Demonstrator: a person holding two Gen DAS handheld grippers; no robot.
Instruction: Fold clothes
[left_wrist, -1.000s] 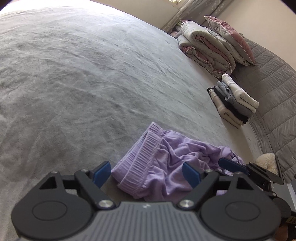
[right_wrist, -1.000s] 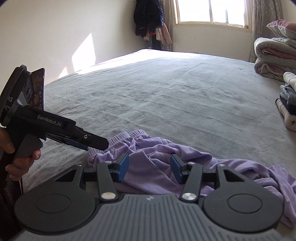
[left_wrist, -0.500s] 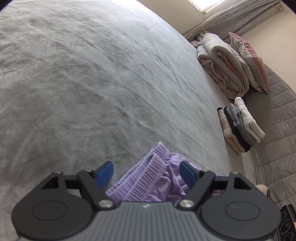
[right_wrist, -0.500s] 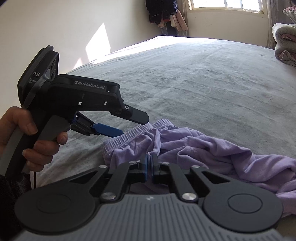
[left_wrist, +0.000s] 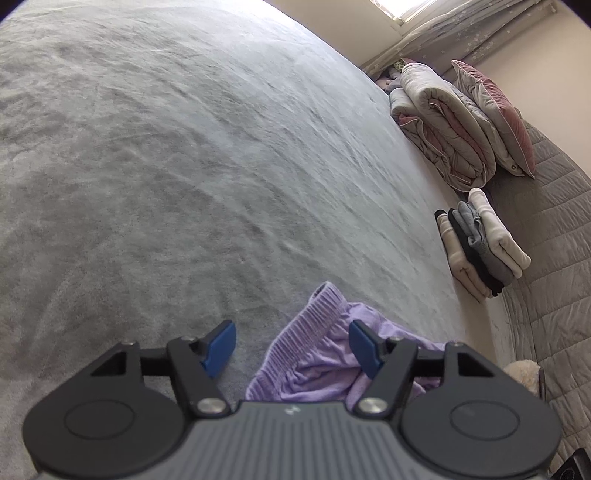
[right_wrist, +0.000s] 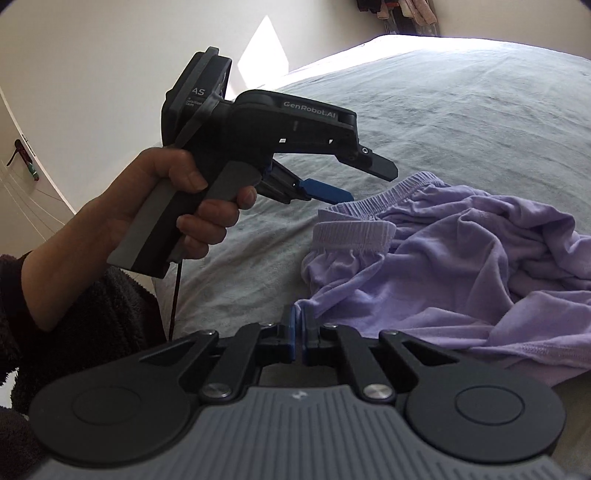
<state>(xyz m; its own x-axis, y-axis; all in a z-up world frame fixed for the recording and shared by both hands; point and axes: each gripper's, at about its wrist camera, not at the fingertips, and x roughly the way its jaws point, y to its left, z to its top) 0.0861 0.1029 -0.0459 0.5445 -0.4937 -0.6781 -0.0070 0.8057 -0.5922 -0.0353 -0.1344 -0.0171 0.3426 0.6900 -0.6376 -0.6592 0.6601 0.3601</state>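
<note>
A crumpled lilac garment (right_wrist: 461, 266) with a ribbed elastic waistband (left_wrist: 306, 332) lies on the grey bed cover (left_wrist: 184, 166) near its front edge. My right gripper (right_wrist: 297, 325) is shut, with a fold of the lilac fabric's near edge pinched between its blue pads. A hand holds my left gripper (right_wrist: 354, 181) just above the bed, left of the waistband, with its fingers spread open. In the left wrist view the left gripper (left_wrist: 291, 347) holds nothing, and the waistband lies between its pads without touching them.
A stack of folded clothes (left_wrist: 480, 243) stands at the bed's right edge against a grey quilted panel (left_wrist: 554, 258). Behind it lie a rolled duvet (left_wrist: 443, 125) and a pink pillow (left_wrist: 495, 118). A plush toy (left_wrist: 524, 373) sits at the lower right. A dark fleecy sleeve (right_wrist: 74, 314) is on the left.
My right gripper shut on the garment's near edge and drew back with it. The left gripper stayed open and rose and shifted left, off the waistband.
</note>
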